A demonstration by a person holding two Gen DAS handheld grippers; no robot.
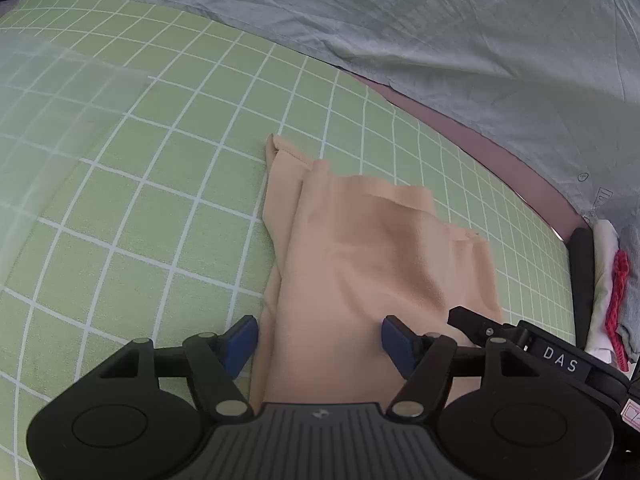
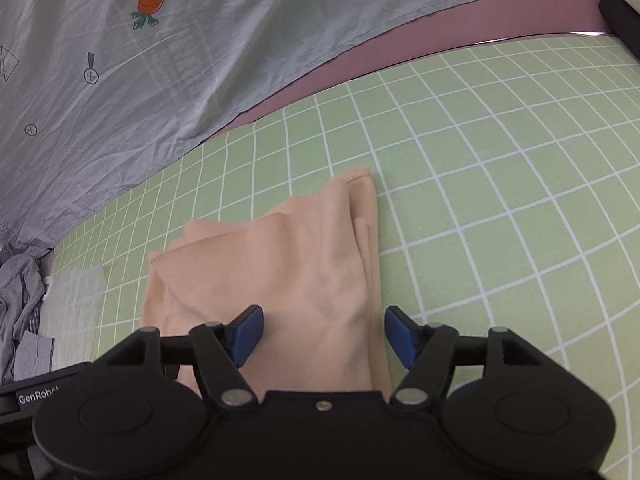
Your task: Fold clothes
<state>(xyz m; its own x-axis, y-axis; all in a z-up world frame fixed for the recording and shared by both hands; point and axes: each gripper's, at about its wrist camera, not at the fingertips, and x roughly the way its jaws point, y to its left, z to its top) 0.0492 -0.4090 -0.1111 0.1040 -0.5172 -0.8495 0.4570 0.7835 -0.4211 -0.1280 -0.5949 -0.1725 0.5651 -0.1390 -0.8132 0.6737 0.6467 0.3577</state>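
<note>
Peach garment (image 1: 360,248) folded on green grid surface (image 1: 160,160), lying ahead of and under both tools, left hand-held gripper (image 1: 320,340) spread wide over its near end, right hand-held gripper (image 2: 324,334) spread likewise, gripping nothing, grey carrot-print sheet (image 2: 160,60) beyond.

folded garment (image 1: 372,248) flat on checked mat (image 1: 160,200), near edge under both grippers. left gripper (image 1: 320,340) over garment's left part, right gripper (image 2: 324,334) over its right part. sheet (image 2: 160,60) lies beyond mat's far edge. clothes pile (image 2: 20,300) far left in right wrist view.
</note>
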